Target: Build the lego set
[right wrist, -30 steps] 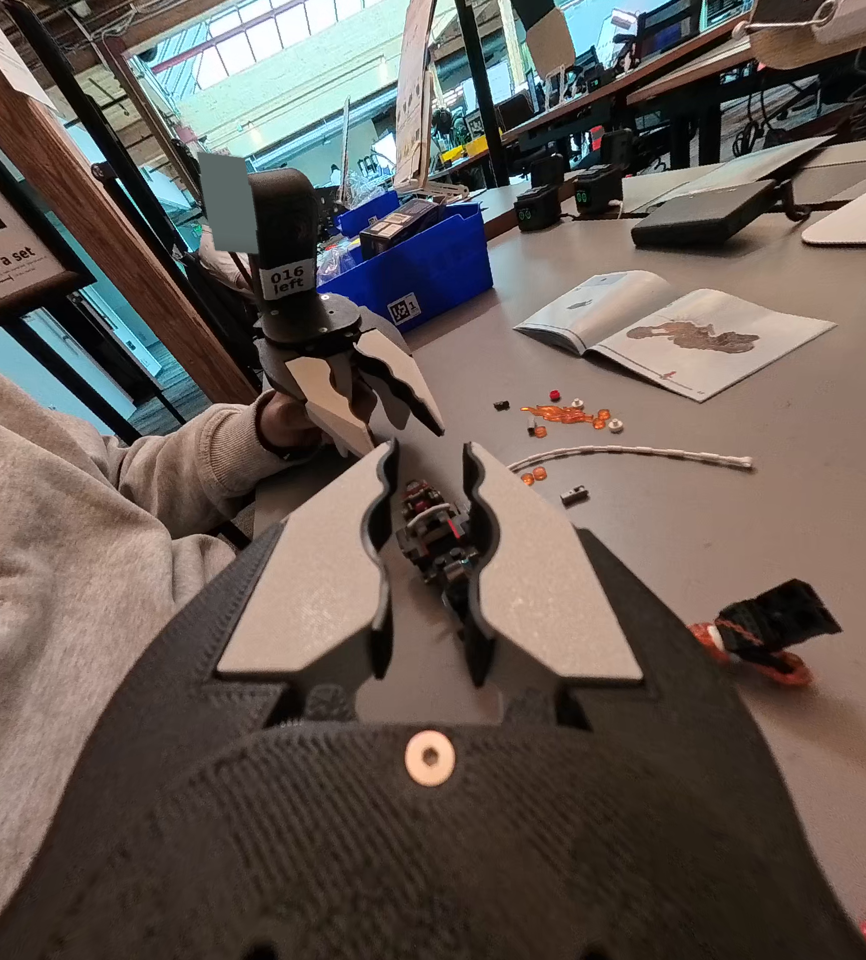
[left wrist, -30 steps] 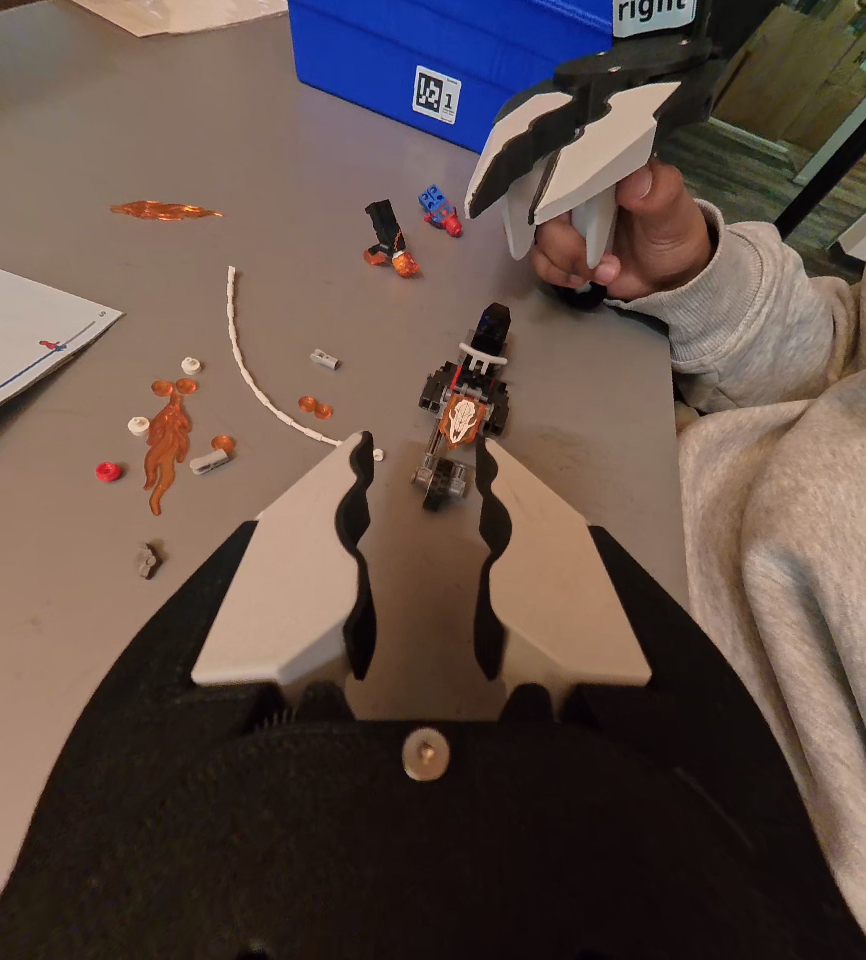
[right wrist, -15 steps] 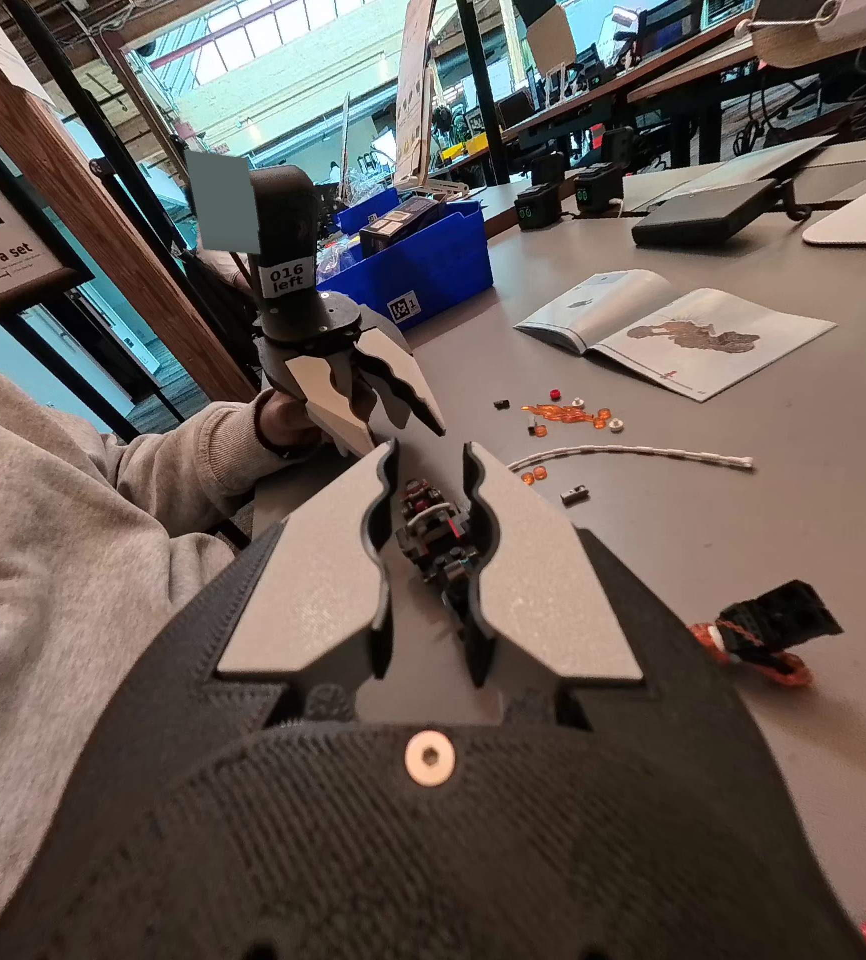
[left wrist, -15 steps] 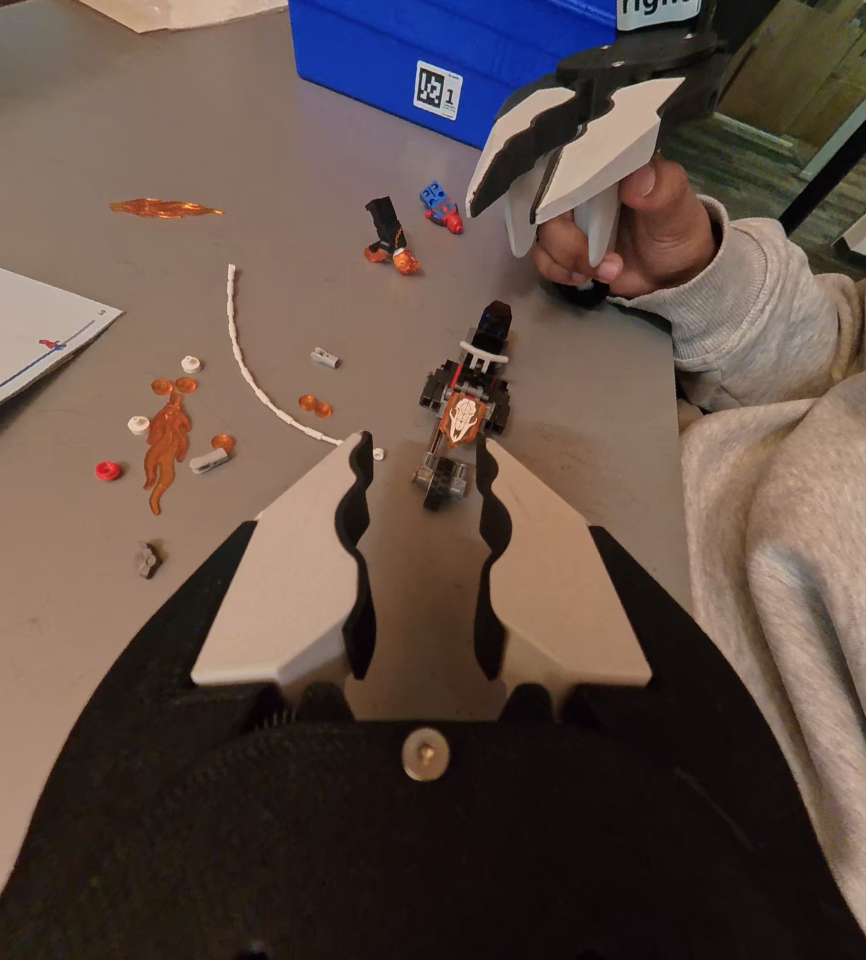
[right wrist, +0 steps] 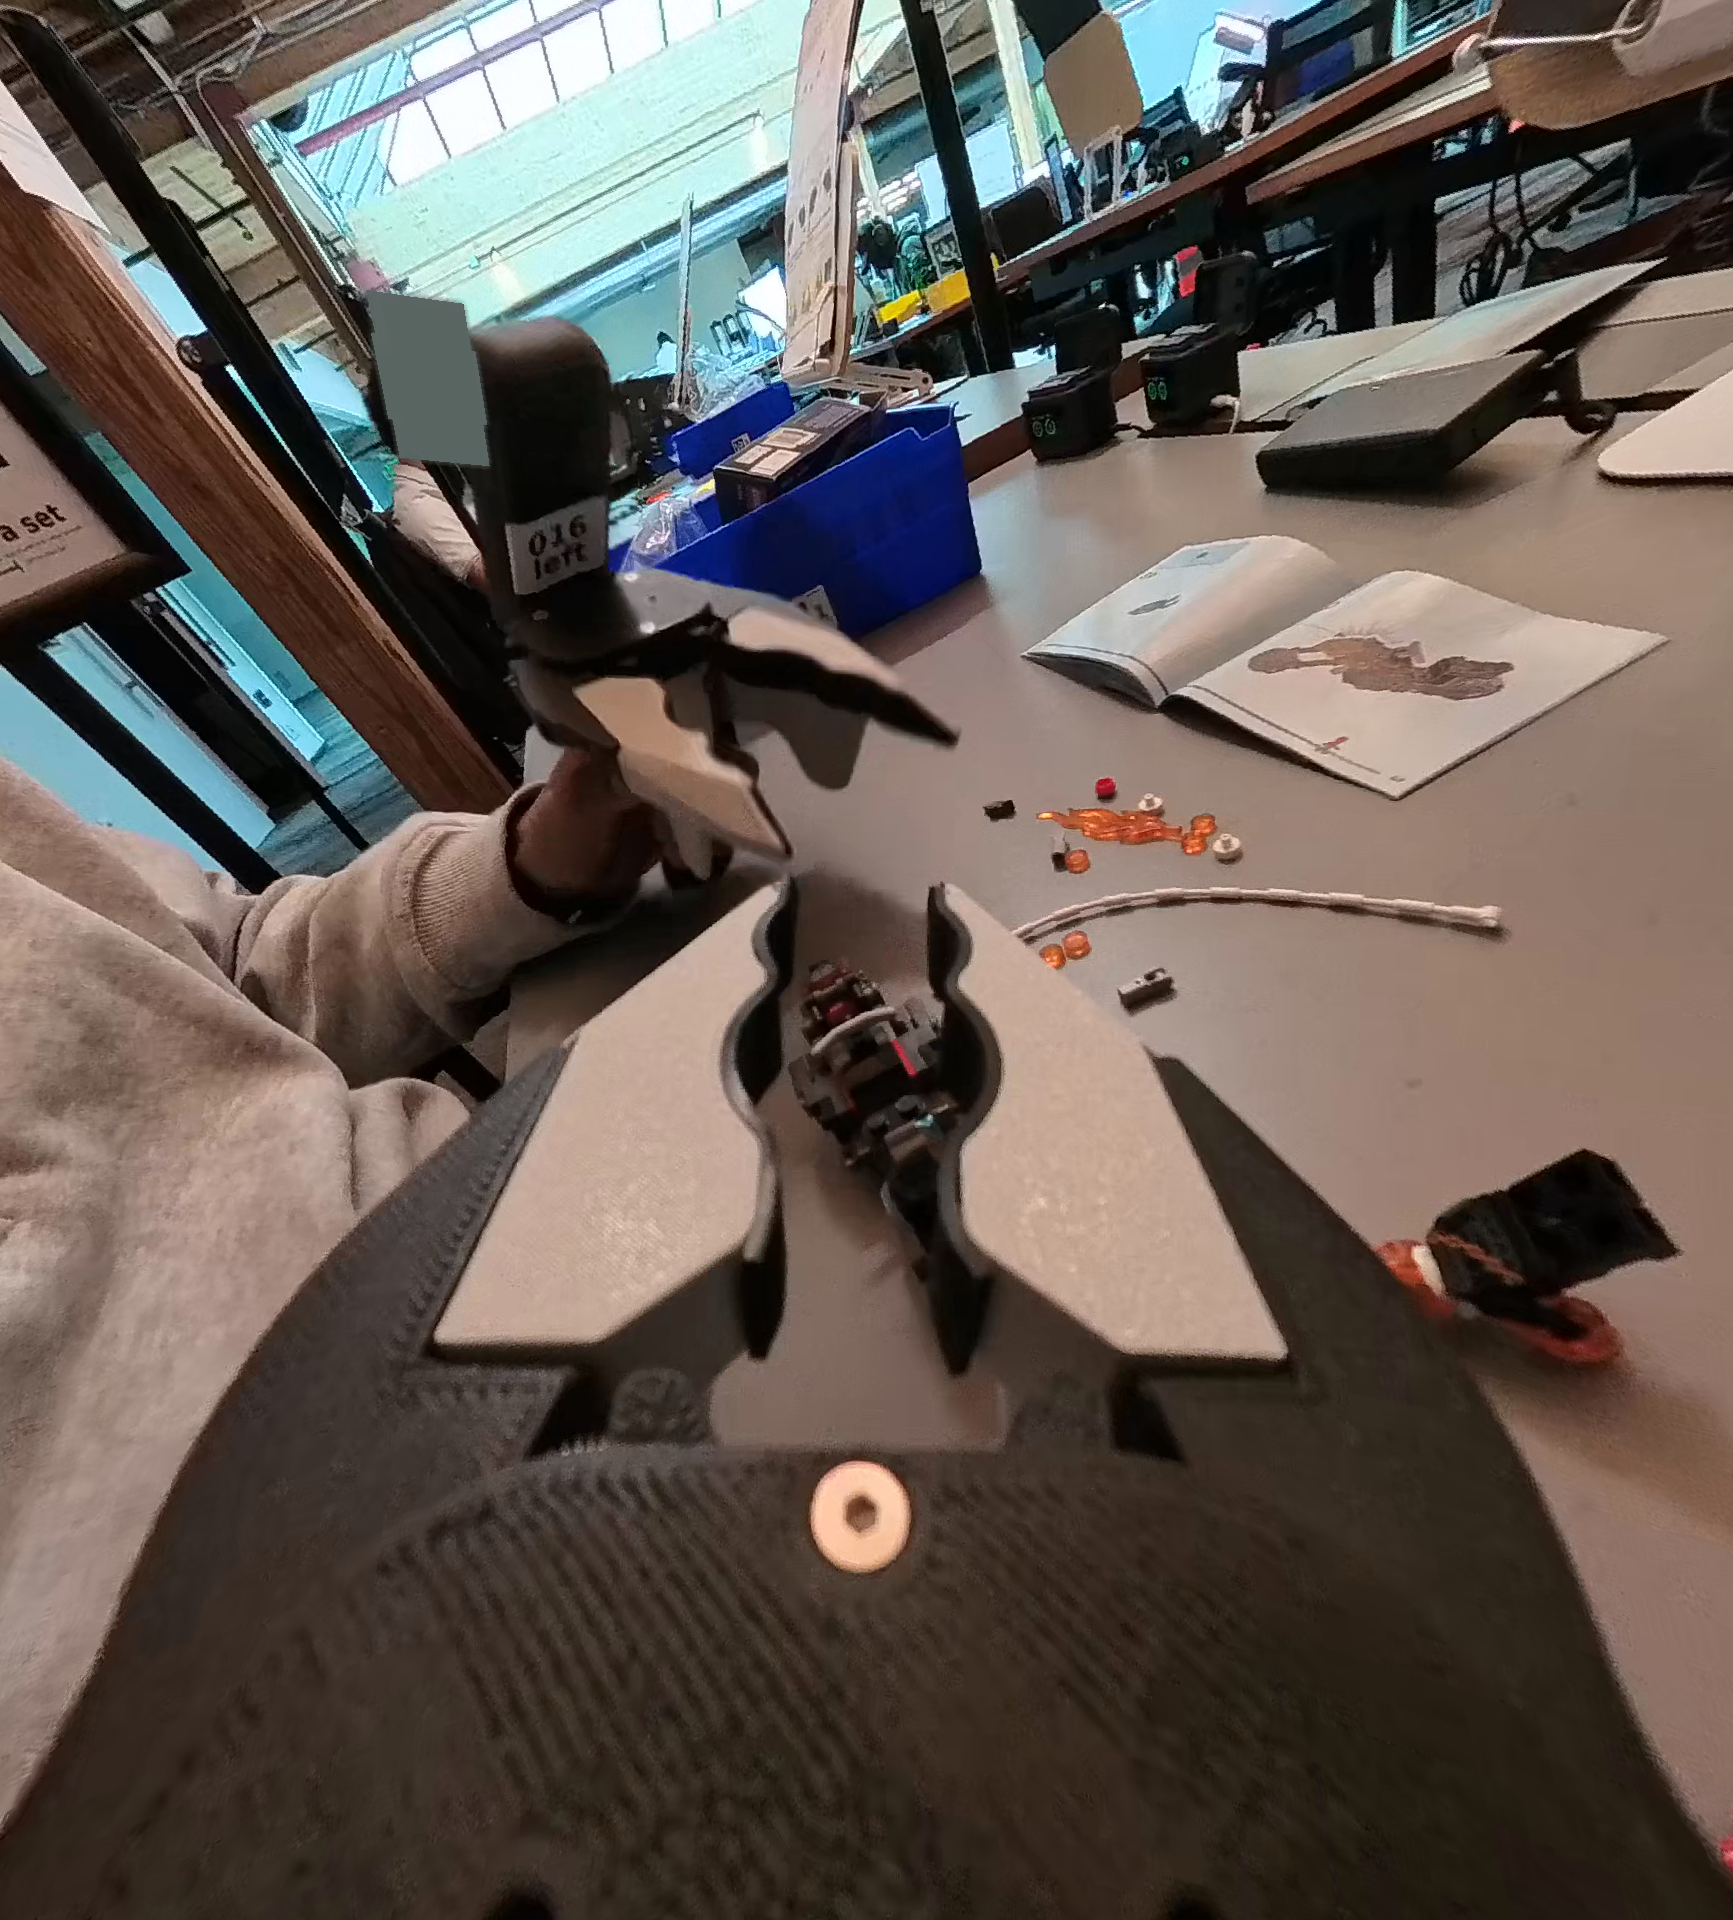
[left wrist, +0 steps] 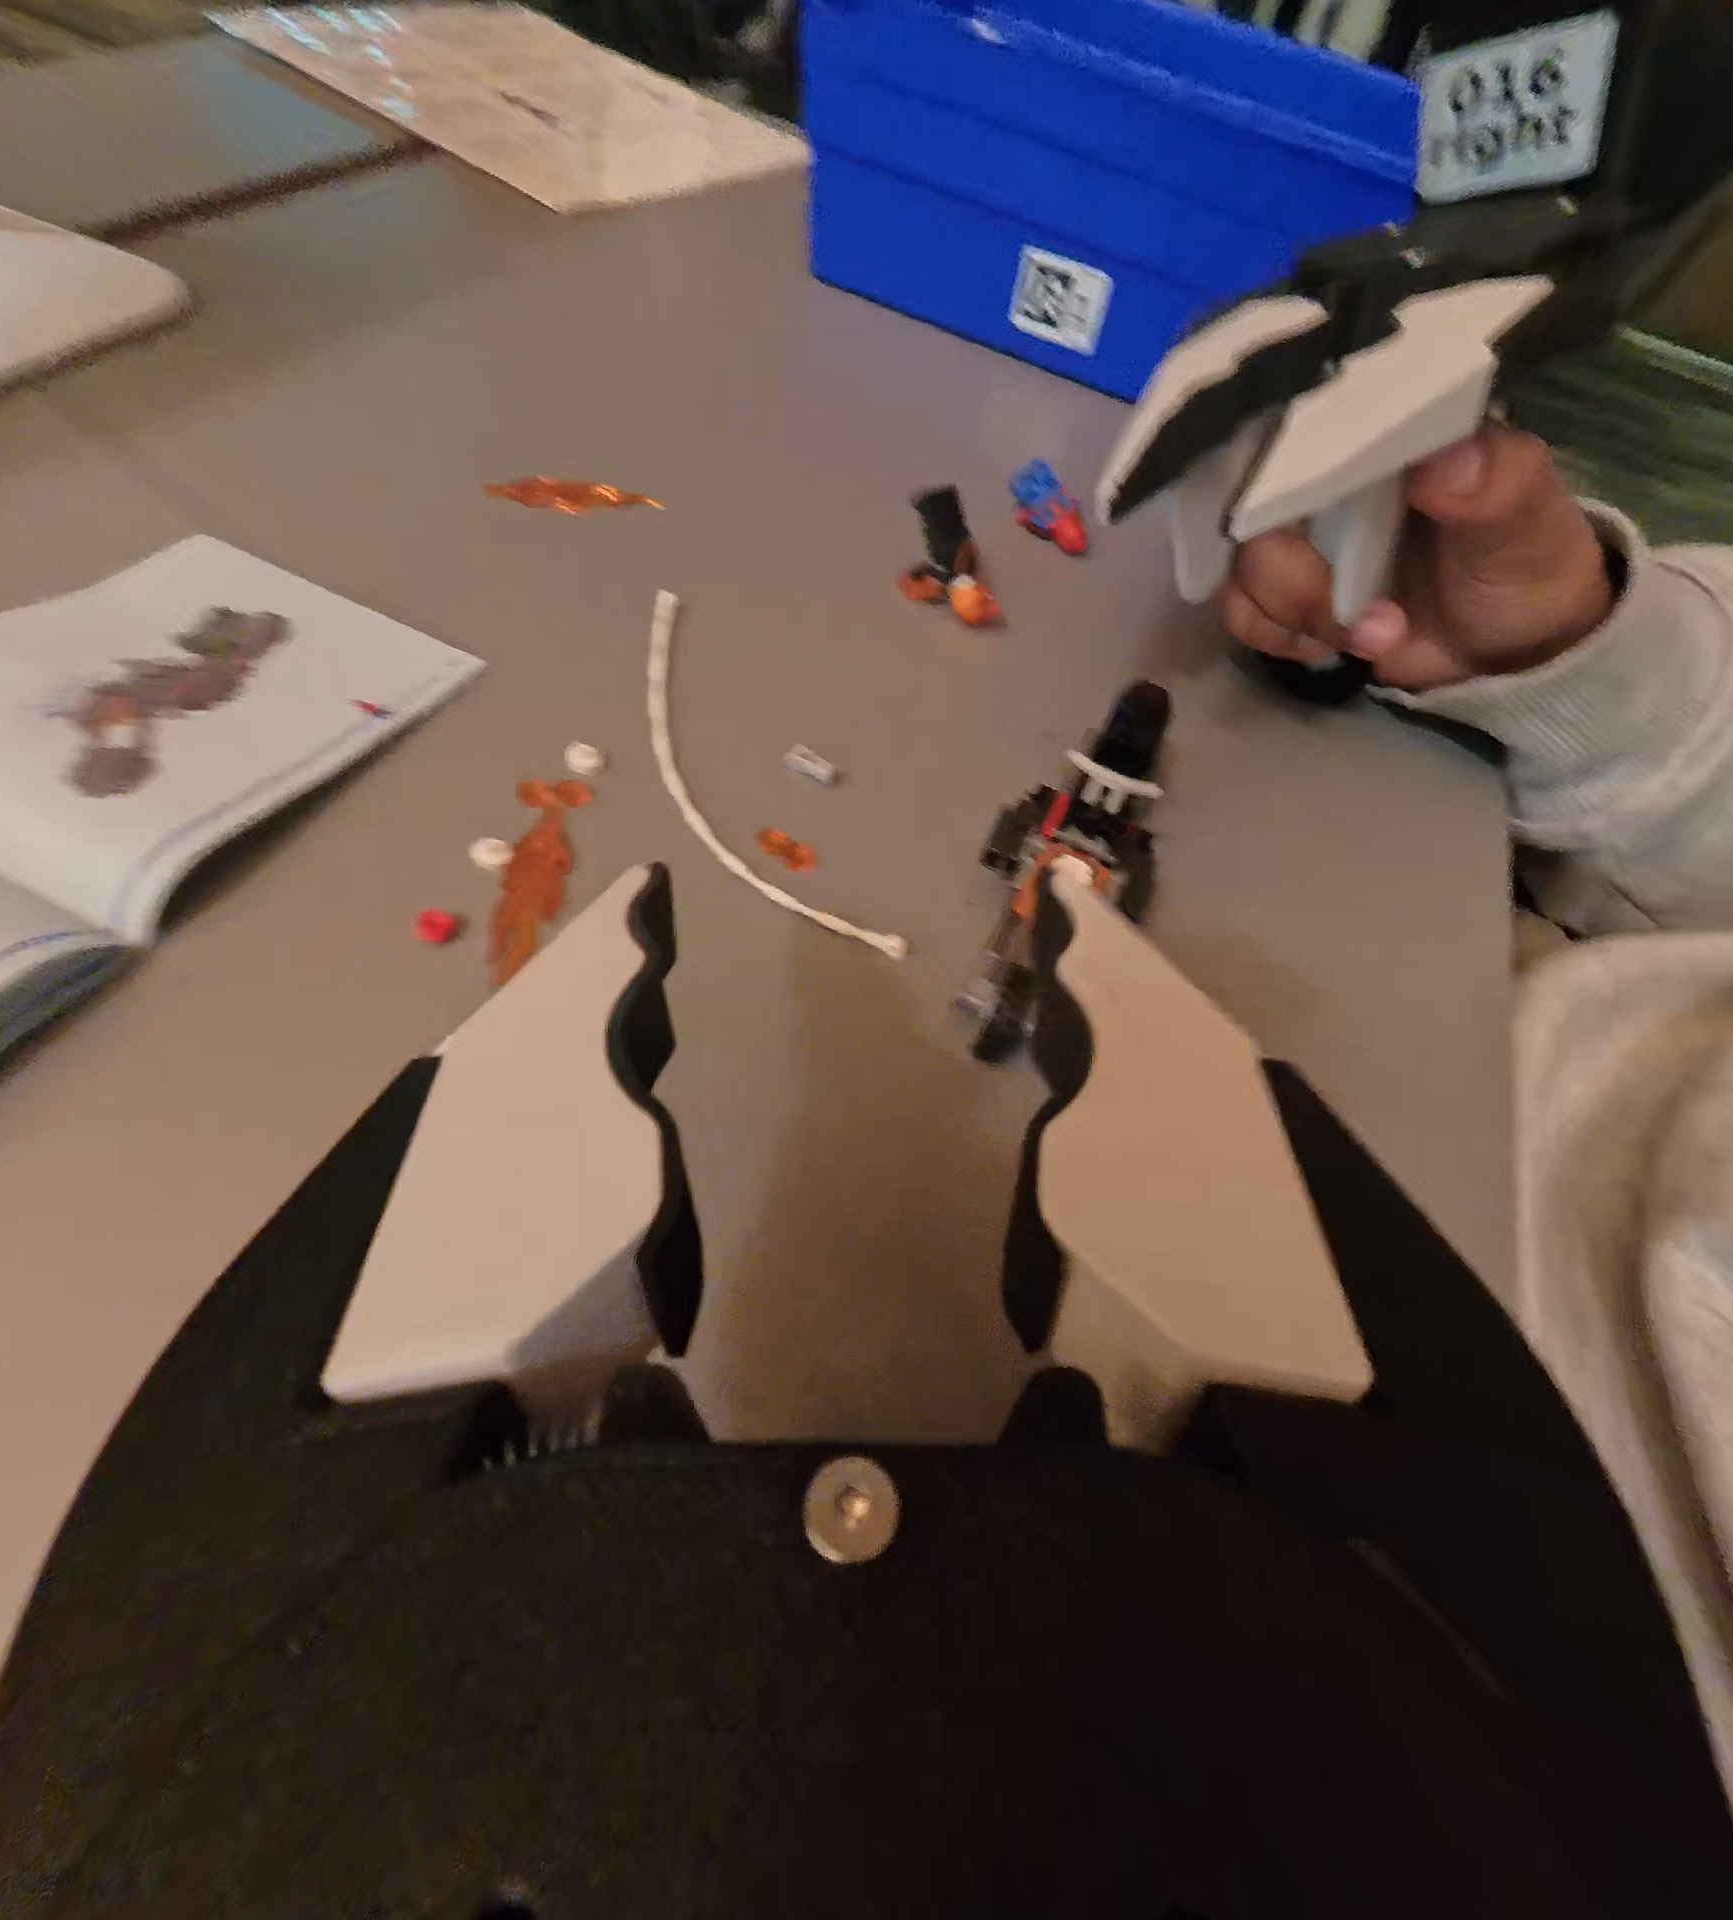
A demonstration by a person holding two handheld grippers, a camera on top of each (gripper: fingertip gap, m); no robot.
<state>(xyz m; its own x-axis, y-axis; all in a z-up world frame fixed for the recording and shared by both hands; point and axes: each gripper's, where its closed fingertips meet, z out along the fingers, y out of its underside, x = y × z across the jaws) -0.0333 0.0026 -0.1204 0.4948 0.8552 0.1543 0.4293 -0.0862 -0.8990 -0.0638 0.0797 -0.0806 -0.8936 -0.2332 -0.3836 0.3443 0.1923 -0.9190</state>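
On grey table [left wrist: 322, 1195] | black-orange lego bike [left wrist: 1080, 842], part-built | left tongs [left wrist: 857, 914] spread wide | right tongs [right wrist: 862, 914] parted, empty

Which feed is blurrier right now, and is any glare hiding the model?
Left wrist view: motion-smeared all over, model and booklet soft, warm dim light. Right wrist view: sharper, model clear between the fingers, only the left gripper blurred; bright windows behind, no glare on the model.

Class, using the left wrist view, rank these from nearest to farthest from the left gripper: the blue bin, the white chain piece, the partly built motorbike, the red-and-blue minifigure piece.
1. White chain piece, its end lying between the left gripper fingertips.
2. Partly built motorbike, just beyond the right fingertip.
3. Red-and-blue minifigure piece, farther back, right of centre.
4. Blue bin, at the table's far side.
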